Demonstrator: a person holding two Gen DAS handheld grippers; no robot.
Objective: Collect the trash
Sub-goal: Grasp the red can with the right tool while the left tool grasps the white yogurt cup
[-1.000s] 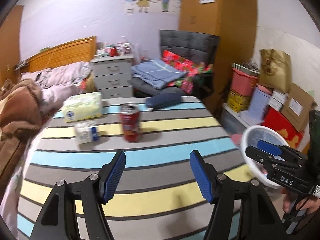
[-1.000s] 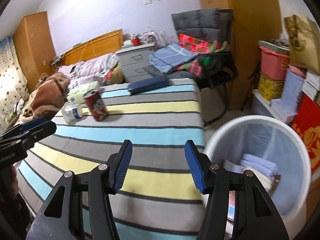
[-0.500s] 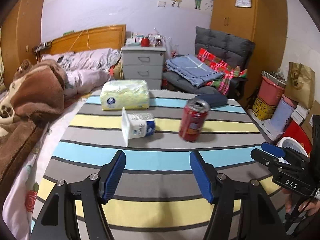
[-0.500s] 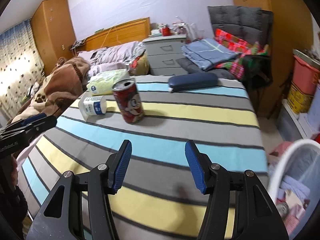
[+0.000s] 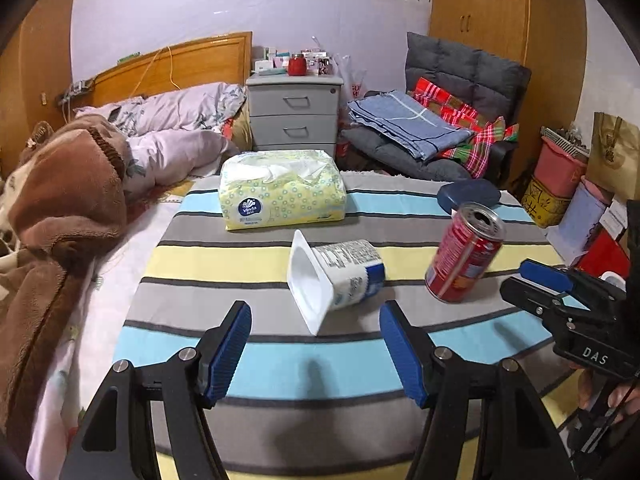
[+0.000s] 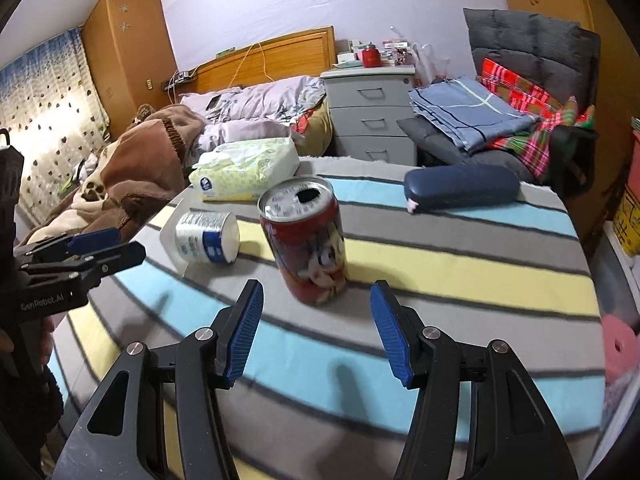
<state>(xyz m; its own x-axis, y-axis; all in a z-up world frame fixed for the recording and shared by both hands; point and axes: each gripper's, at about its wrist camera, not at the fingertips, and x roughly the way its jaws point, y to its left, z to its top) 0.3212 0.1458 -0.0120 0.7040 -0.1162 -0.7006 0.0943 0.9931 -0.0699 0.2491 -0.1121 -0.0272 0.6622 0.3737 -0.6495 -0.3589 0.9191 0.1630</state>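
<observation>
On the striped blanket (image 5: 280, 372), the red can (image 6: 306, 240) and, beside it, the tipped yogurt cup (image 5: 340, 276) are judged light and easily crushed, best taken gently by the sides, with the left gripper (image 5: 316, 352) and right gripper (image 6: 316, 332) both open and empty.

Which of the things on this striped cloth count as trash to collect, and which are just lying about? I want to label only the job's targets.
Trash to collect:
- red drink can, opened, standing upright
- white yogurt cup, empty, lying on its side

Just lying about:
- pack of tissues
- dark blue glasses case
- brown blanket on the bed
</observation>
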